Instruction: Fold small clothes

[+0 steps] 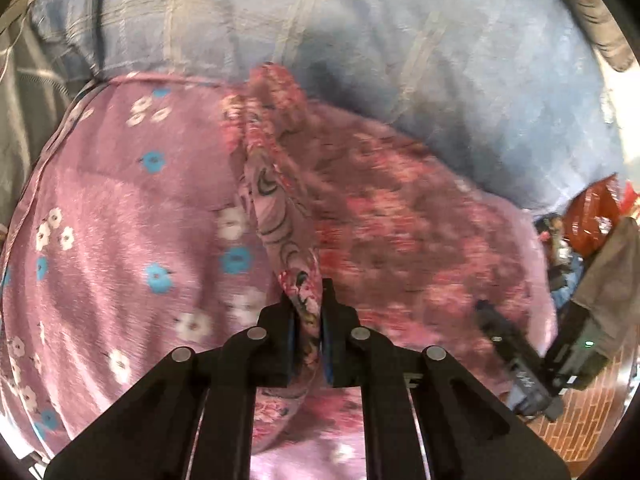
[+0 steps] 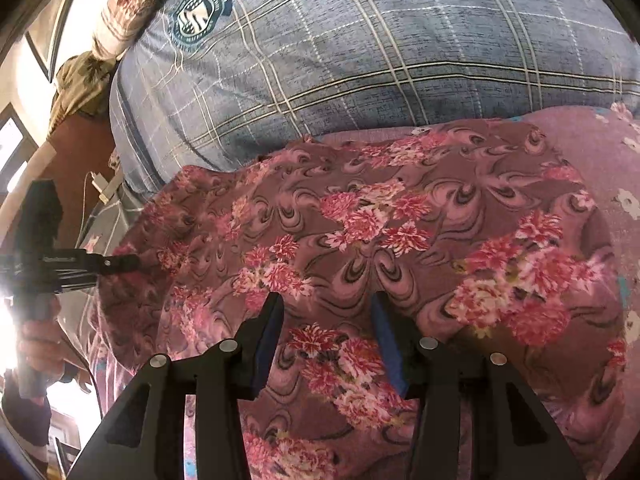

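Floral cloth (image 2: 400, 216) lies spread on the purple blanket (image 1: 120, 200) — the left claw (image 1: 307, 312) is clamped on its raised edge, the ridge running away from it. The right claw (image 2: 326, 316) hovers parted over the middle, gripping nothing.

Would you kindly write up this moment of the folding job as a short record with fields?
surface: purple blanket with white and blue flowers
behind it: blue plaid pillow bearing a crest
garment: pink floral cloth, spread over the blanket
left gripper: shut on a raised fold of the floral cloth
right gripper: jaws apart above the cloth, nothing between them
step: one edge lifted, fold not yet laid over
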`<state>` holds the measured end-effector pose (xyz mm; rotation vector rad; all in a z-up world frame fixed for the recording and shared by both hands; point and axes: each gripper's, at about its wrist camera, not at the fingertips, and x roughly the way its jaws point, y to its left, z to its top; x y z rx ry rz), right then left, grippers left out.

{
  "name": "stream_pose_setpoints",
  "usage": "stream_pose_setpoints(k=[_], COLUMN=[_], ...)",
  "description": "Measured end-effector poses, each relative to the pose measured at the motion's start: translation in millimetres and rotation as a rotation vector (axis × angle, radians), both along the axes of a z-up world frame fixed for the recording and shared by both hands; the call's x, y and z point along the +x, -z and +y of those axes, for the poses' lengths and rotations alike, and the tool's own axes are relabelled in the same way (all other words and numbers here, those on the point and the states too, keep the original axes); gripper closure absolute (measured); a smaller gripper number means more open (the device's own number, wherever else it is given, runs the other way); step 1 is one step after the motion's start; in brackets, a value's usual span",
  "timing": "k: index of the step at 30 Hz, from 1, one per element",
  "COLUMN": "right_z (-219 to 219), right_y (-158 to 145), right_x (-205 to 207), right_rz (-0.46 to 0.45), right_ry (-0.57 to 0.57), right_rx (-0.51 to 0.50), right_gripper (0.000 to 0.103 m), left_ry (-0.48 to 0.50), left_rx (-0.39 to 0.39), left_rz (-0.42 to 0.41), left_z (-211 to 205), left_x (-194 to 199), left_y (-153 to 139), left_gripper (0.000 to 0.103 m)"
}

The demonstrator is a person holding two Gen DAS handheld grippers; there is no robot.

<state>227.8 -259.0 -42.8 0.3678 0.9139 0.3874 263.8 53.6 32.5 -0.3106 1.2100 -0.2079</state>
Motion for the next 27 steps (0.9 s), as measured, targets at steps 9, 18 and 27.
stream_pose_setpoints(k=[9, 18, 27], right_z=[-23.8, -63.4, -75.0], right_y=[-11.1, -9.8, -15.8], right_x=[-15.1, -25.7, -30.6], right_rz=[-0.010, 0.028, 0.008], right_ry=[0.045, 0.124, 0.123], right_rx=[0.023, 0.106, 0.233], right_gripper=[0.056, 0.052, 0.040], left_ry=[0.140, 0.122, 0.169], left_rx=[-0.063, -0.067, -0.105], left_rz=[-0.039, 0.148, 0.119], left_z=[-94.1, -150.7, -130.7], left_x=[7.7, 22.0, 22.4], left_y=[-25.1, 49.5, 2.7], left_gripper=[0.095, 0.092, 0.041])
